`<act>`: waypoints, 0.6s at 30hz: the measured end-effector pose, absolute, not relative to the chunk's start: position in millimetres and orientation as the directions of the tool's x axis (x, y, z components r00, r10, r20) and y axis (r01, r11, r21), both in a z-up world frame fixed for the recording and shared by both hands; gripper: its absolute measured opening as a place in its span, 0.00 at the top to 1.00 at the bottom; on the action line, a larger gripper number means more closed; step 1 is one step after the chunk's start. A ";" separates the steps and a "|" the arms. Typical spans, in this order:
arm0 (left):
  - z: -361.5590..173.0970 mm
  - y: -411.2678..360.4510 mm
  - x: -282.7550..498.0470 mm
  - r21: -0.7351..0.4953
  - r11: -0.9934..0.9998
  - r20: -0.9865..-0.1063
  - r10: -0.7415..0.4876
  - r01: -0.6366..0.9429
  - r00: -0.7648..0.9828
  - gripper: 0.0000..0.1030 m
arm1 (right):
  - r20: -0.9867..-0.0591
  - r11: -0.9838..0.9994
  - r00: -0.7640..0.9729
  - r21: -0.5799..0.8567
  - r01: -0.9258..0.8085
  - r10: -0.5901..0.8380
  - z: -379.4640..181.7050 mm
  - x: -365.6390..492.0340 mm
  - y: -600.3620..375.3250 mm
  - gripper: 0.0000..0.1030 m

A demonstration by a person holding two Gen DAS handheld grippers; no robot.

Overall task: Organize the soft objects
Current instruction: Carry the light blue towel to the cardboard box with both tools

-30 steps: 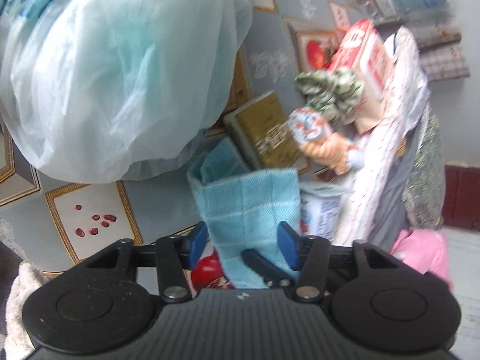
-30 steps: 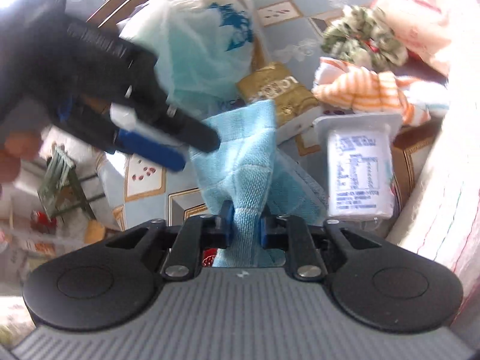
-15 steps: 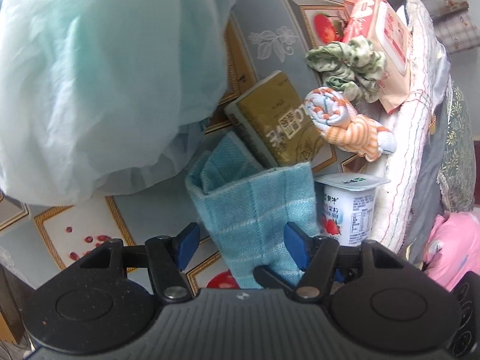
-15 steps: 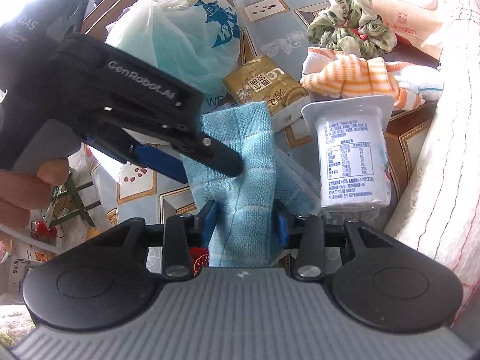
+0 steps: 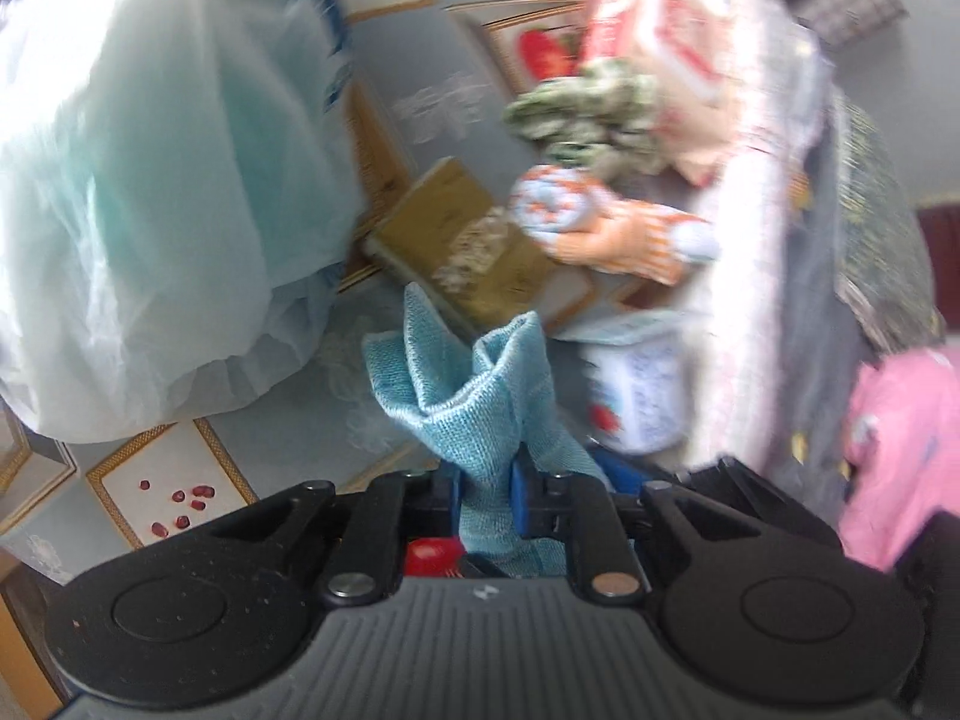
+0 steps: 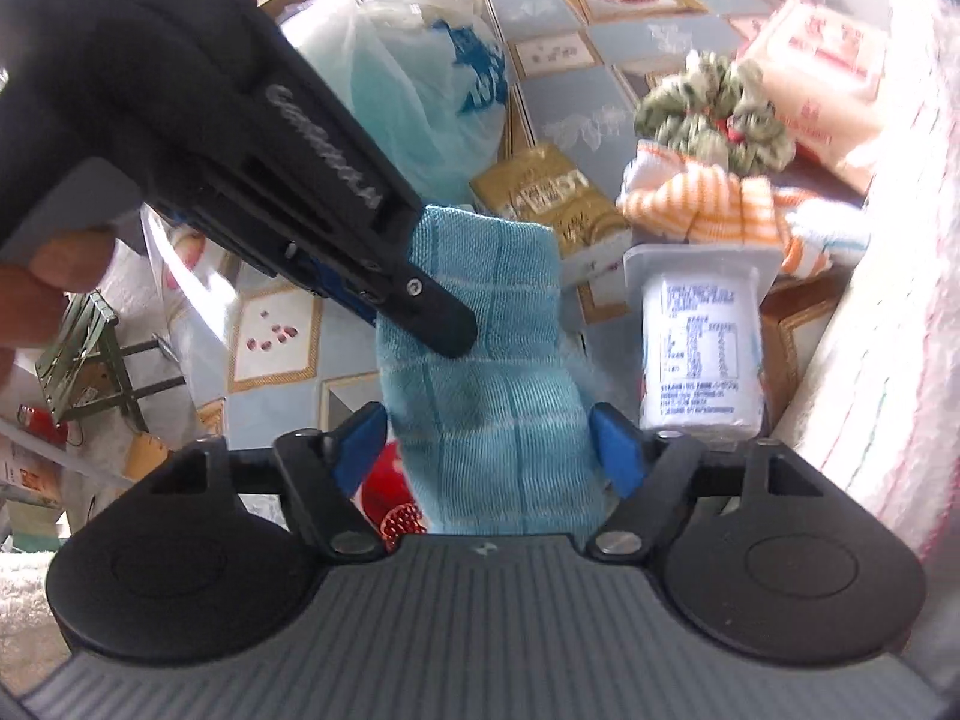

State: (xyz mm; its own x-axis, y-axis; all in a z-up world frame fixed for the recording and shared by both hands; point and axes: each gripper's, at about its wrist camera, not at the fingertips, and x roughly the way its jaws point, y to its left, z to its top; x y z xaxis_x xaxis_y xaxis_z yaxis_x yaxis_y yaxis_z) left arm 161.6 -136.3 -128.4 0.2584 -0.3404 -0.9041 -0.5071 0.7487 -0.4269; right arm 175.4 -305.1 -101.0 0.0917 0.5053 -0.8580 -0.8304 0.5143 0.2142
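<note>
The left gripper [image 5: 486, 480] had its jaws pinching the blue checked cloth [image 5: 474, 408], bunched upright just beside the yogurt cup [image 6: 699, 354]. The right gripper [image 6: 486, 450] had its jaws spread either side of the same cloth [image 6: 492, 396], not touching it. The cloth appeared light, limp and woven; it would likely sag and slide from a shallow pinch, so a hold on the thick folded edge seemed soundest. Beyond the cup on the desk [image 6: 558, 96] lay a gold carton [image 6: 546, 198], its print unreadable. The cup bore fine print, illegible. The left gripper's housing carried embossed lettering, partly legible.
</note>
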 end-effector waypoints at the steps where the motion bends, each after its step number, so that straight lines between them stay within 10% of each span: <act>1: -120.6 -138.0 159.8 -0.424 0.760 -0.905 -0.339 -0.492 0.258 0.85 | -0.852 0.511 0.102 0.208 -0.834 0.513 -96.1 173.4 -305.6 0.25; 4: -95.5 -142.1 153.8 -0.421 0.785 -0.905 -0.333 -0.455 0.263 0.85 | -0.825 0.488 0.112 0.213 -0.847 0.554 -78.6 165.0 -306.1 0.28; 12: -28.7 -117.0 129.3 -0.438 0.817 -0.885 -0.318 -0.375 0.341 0.85 | -0.771 0.436 0.097 0.247 -0.865 0.629 -21.0 147.3 -270.5 0.71; 18: 22.7 -41.4 111.2 -0.415 0.823 -0.877 -0.249 -0.388 0.411 0.85 | -0.708 0.398 0.100 0.269 -0.877 0.699 23.8 134.6 -189.8 0.74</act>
State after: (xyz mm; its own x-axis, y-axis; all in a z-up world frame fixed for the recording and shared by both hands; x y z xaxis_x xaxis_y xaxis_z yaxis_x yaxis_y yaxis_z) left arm 111.2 -41.4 22.7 0.4106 -0.2486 -0.8773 -0.3880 0.8231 -0.4148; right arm 134.6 -189.8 23.8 0.1003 0.6992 -0.7078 -0.8769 0.3983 0.2692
